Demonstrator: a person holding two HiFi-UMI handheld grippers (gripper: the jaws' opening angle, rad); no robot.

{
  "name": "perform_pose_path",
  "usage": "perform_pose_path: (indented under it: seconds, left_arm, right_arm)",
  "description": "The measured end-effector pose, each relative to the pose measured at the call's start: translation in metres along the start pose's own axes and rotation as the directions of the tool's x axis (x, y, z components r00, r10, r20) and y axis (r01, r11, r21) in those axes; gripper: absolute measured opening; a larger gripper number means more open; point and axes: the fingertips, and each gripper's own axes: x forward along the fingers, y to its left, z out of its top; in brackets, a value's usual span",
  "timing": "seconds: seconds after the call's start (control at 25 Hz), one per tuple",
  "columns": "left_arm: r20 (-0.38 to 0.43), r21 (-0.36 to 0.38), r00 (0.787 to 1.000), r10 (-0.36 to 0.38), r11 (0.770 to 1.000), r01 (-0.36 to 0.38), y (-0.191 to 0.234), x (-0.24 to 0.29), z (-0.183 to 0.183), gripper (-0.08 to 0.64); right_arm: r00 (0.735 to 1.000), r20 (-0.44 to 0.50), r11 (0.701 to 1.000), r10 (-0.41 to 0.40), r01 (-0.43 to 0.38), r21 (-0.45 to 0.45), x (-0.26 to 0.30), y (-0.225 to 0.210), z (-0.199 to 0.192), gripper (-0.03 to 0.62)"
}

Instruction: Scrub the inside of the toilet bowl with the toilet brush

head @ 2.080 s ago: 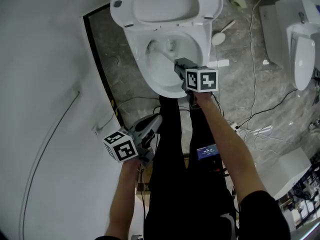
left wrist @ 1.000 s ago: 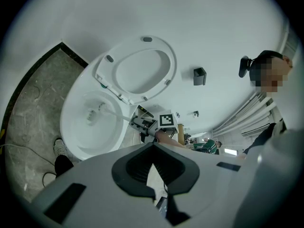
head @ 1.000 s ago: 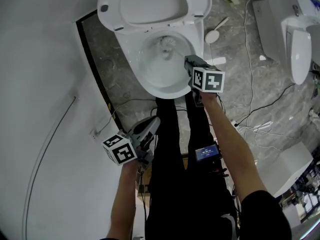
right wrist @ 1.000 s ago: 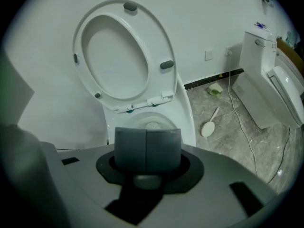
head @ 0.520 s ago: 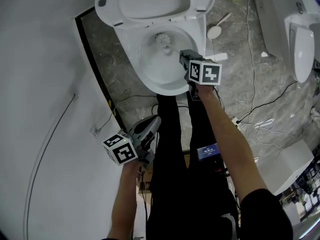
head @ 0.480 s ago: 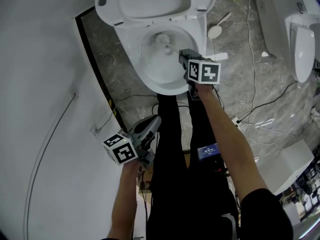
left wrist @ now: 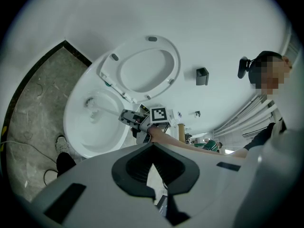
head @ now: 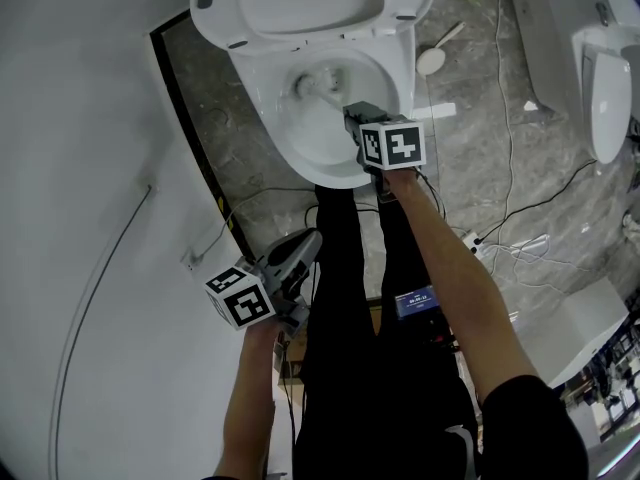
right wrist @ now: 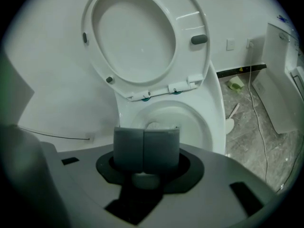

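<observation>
The right gripper [head: 350, 118] is clamping the brush [head: 322, 92] by its handle. The brush head is sitting ahead of the jaws, inside the bowl [head: 305, 158]. The left gripper [head: 300, 250] is keeping its jaws pressed together with nothing between them.

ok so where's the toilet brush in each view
head view: brush upper centre, in the bowl.
left gripper view: brush left of centre, in the bowl.
right gripper view: brush centre, mostly hidden behind the shut jaws.
shared landmark: the raised seat.
</observation>
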Motion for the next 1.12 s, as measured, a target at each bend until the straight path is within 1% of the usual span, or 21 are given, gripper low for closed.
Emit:
perform_pose_path:
  seconds: [0.12, 0.32, 0.44, 0.6, 0.88, 1.12]
  left_arm:
    - [0.002, -0.005, 1.000, -0.007, 1.000, 0.007, 0.001, 0.001, -0.002, 0.011]
    - [0.000, -0.009, 1.000, -0.015, 1.000, 0.015, 0.000, 0.005, -0.004, 0.011]
    - [-0.008, -0.007, 1.000, -0.015, 1.000, 0.015, -0.003, 0.008, -0.006, 0.011]
    - [-0.007, -0.008, 1.000, -0.024, 1.000, 0.023, -0.006, 0.011, -0.010, 0.011]
    - [-0.013, -0.009, 1.000, -0.023, 1.000, 0.023, -0.006, 0.014, -0.013, 0.011]
    - [-0.019, -0.004, 0.999, -0.031, 1.000, 0.031, -0.010, 0.020, -0.016, 0.011]
  right_arm:
    - [0.999, -0.021, 0.999, 0.029, -0.030, -0.033, -0.001, 0.006, -0.008, 0.160]
    - [0.996, -0.060, 0.991, 0.062, -0.068, -0.115, -0.007, 0.017, -0.024, 0.160]
    - [0.993, -0.084, 0.980, 0.082, -0.096, -0.173, -0.011, 0.023, -0.035, 0.160]
    - [0.990, -0.119, 0.965, 0.082, -0.108, -0.239, -0.017, 0.023, -0.050, 0.160]
    - [0.982, -0.174, 0.940, 0.078, -0.131, -0.314, -0.028, 0.019, -0.071, 0.160]
    - [0.970, -0.220, 0.927, 0.100, -0.171, -0.334, -0.043, 0.018, -0.095, 0.160]
